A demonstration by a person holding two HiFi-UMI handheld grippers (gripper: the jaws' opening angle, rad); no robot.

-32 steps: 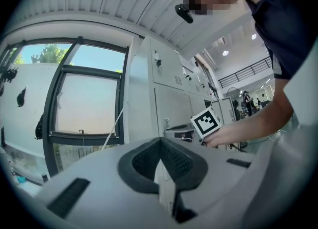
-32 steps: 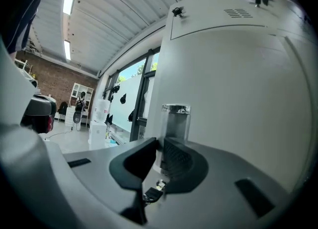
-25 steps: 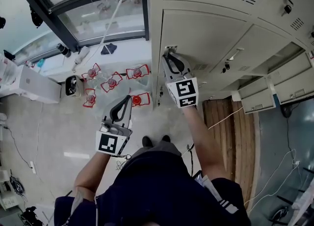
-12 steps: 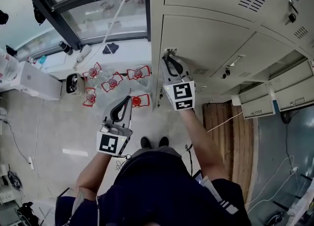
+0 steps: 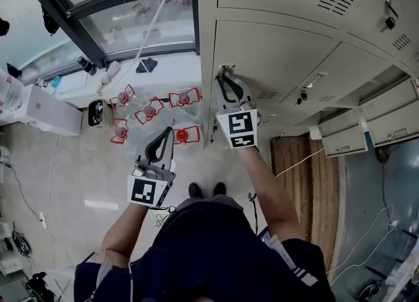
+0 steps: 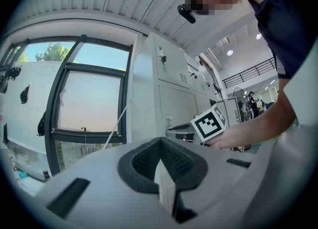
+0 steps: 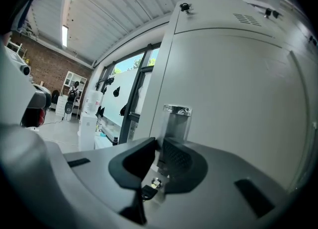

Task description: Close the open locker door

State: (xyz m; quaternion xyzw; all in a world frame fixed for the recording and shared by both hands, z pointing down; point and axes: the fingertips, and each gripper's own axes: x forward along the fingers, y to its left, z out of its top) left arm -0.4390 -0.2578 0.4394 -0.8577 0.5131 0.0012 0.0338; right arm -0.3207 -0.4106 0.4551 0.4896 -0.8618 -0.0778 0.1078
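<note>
The right claw pinches the metal handle at the near edge of the beige locker door, which looks about flush with the neighbouring lockers. The left claw hangs apart above the floor, pressed together and empty.
</note>
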